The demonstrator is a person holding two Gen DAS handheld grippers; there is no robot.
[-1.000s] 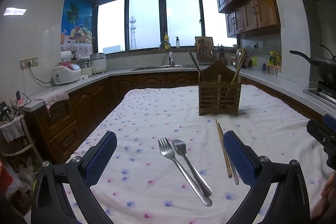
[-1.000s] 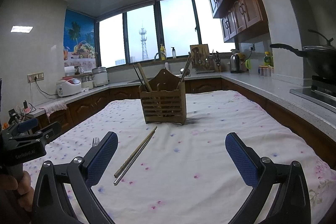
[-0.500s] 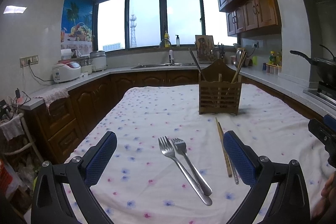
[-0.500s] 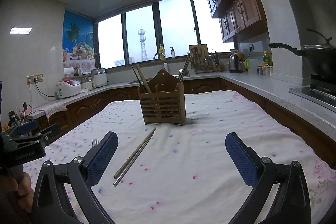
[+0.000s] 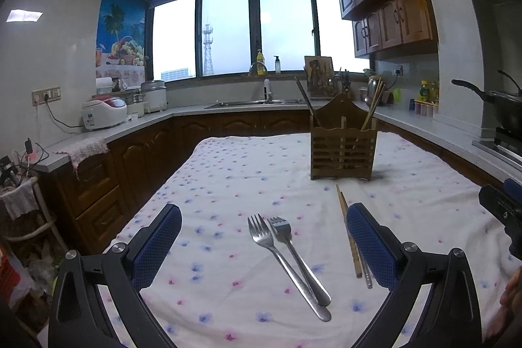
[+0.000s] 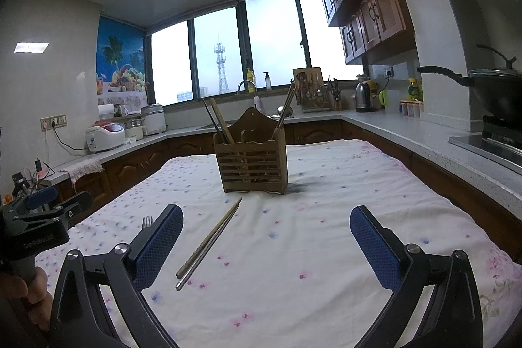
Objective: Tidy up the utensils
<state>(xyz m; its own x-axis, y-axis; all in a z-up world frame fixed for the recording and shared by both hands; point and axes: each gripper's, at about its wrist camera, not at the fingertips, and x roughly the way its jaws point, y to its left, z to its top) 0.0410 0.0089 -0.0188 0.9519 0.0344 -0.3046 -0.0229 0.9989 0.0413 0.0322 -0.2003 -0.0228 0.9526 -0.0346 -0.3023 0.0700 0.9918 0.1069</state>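
Note:
Two steel forks (image 5: 290, 260) lie side by side on the flowered tablecloth, between the fingers of my open, empty left gripper (image 5: 264, 237). A pair of chopsticks (image 5: 350, 242) lies just inside its right finger. In the right wrist view the chopsticks (image 6: 210, 242) lie near the left finger of my open, empty right gripper (image 6: 266, 237), with a fork tip (image 6: 146, 221) behind that finger. A wooden slatted utensil holder (image 5: 342, 149) stands upright farther back with several chopsticks in it; it also shows in the right wrist view (image 6: 251, 163).
The table (image 6: 375, 191) stands in a U-shaped kitchen with counters on three sides. A wok (image 6: 489, 87) sits on the stove at right. Rice cookers (image 5: 104, 111) stand on the left counter. The left gripper's body (image 6: 36, 224) shows at the left edge of the right wrist view.
Both views have shifted only slightly. The utensils and the holder have not moved, and both grippers stay open.

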